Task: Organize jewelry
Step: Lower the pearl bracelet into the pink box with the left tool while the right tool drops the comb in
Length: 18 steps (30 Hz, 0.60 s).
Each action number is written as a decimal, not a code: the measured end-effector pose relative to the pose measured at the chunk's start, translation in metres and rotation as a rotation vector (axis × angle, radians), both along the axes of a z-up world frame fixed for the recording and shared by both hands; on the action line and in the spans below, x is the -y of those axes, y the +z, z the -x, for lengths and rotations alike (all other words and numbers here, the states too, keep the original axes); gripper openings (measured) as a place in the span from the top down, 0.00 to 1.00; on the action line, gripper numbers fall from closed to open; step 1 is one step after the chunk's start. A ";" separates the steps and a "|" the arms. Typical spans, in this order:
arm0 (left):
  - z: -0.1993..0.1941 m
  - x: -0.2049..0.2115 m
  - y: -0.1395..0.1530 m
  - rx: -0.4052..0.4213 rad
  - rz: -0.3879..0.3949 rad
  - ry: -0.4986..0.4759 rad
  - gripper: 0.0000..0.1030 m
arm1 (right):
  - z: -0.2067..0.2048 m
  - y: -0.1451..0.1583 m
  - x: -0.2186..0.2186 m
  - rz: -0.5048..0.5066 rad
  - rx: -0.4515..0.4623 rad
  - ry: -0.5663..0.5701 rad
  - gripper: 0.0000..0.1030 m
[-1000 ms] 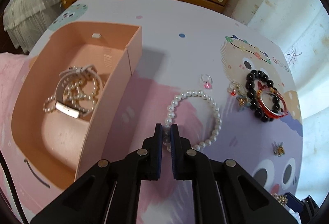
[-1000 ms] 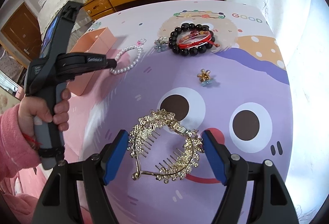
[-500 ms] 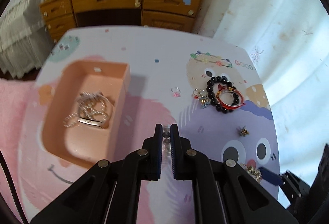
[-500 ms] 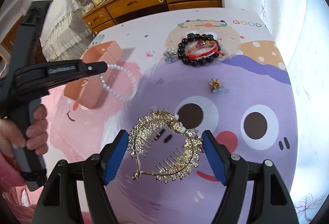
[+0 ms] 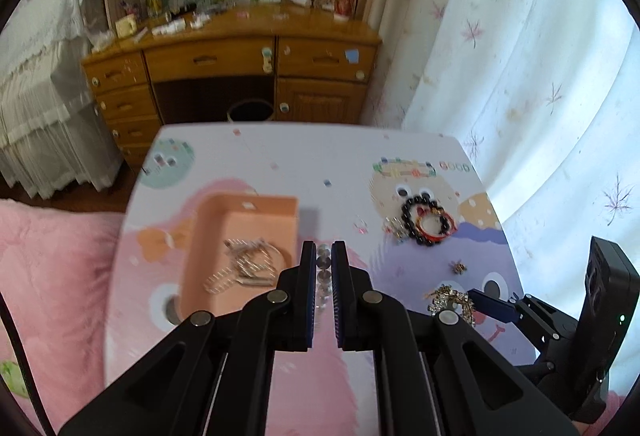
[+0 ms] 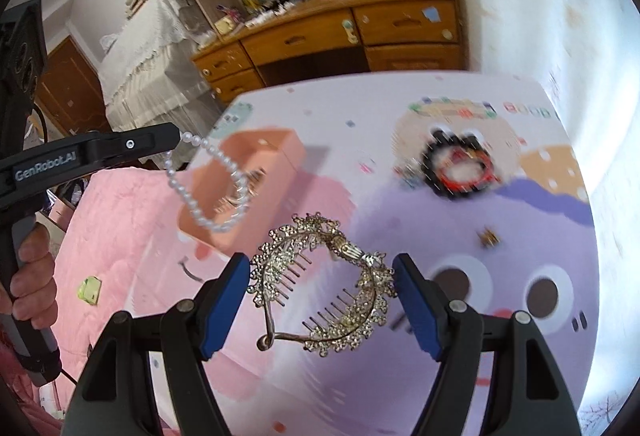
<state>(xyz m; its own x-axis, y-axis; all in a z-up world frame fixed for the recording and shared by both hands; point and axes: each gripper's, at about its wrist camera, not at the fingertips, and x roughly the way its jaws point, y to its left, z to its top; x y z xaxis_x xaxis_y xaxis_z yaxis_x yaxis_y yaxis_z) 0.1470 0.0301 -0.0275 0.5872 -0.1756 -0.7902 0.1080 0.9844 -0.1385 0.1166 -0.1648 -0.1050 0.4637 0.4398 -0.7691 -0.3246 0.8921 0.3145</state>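
Note:
My left gripper (image 5: 323, 256) is shut on a white pearl bracelet (image 5: 323, 265), of which only a few pearls show between the pads. In the right wrist view the pearl bracelet (image 6: 208, 196) dangles as a loop from the left gripper (image 6: 176, 138), in the air in front of the pink box (image 6: 280, 148). The box (image 5: 256, 206) holds a pale strap and pearl strands. My right gripper (image 6: 322, 276) grips a gold jewelled hair comb (image 6: 372, 288) across its width, lifted above the cartoon table mat. A hand holds the left gripper's handle.
A black bead bracelet with a red bangle (image 5: 426, 226) lies at the mat's right, with small charms (image 5: 394, 226), a pink ring (image 5: 361, 226) and a gold charm (image 5: 458, 267) nearby. Pink bedding (image 5: 52, 276) lies left of the table. A wooden dresser (image 5: 240, 64) and curtain (image 5: 520, 76) stand beyond.
My left gripper has risen off the table with the pearl bracelet, which now hangs in the air by the box. My right gripper has lifted with the comb in it.

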 end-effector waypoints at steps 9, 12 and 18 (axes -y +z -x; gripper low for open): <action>-0.009 -0.053 0.031 0.057 -0.018 -0.028 0.95 | -0.020 0.027 -0.061 -0.038 0.077 0.024 0.28; -0.018 -0.065 0.036 0.070 -0.025 -0.054 0.95 | -0.026 0.029 -0.082 -0.049 0.085 0.022 0.28; -0.040 -0.081 0.037 0.077 -0.011 -0.119 0.95 | -0.034 0.022 -0.114 -0.083 0.067 -0.016 0.28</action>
